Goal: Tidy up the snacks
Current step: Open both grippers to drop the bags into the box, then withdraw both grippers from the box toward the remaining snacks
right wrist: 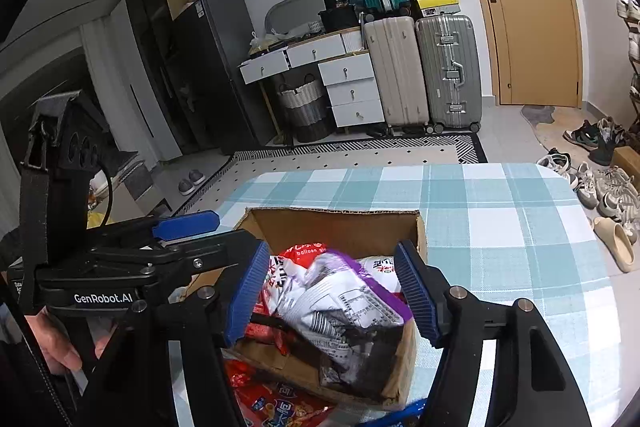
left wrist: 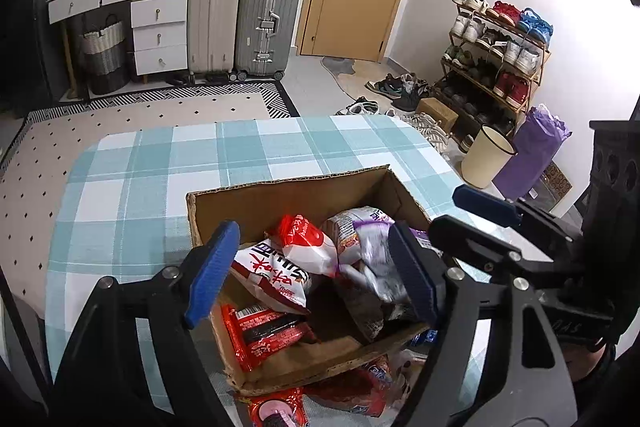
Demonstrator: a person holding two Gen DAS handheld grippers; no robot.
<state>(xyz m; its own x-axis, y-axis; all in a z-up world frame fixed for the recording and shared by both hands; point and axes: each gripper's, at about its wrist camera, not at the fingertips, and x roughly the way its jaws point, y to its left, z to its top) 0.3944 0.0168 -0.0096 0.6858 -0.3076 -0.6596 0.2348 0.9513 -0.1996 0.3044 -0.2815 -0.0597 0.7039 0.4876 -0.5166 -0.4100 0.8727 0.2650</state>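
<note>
On the checked counter (left wrist: 132, 187) sits a box (left wrist: 288, 191) of snack bags (left wrist: 308, 247), with both the left hand-held gripper (left wrist: 312, 267) and right hand-held gripper (right wrist: 334, 291) released above it.

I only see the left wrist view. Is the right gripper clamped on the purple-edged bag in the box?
Observer: No. The right gripper is open, and the purple-edged bag lies loose between its pads in the cardboard box.
Operator: What's off to the left, beyond my frame?
Observer: A dark fridge stands against the wall.
Operator: Anything on the floor there?
Observer: A pair of grey slippers.
</note>
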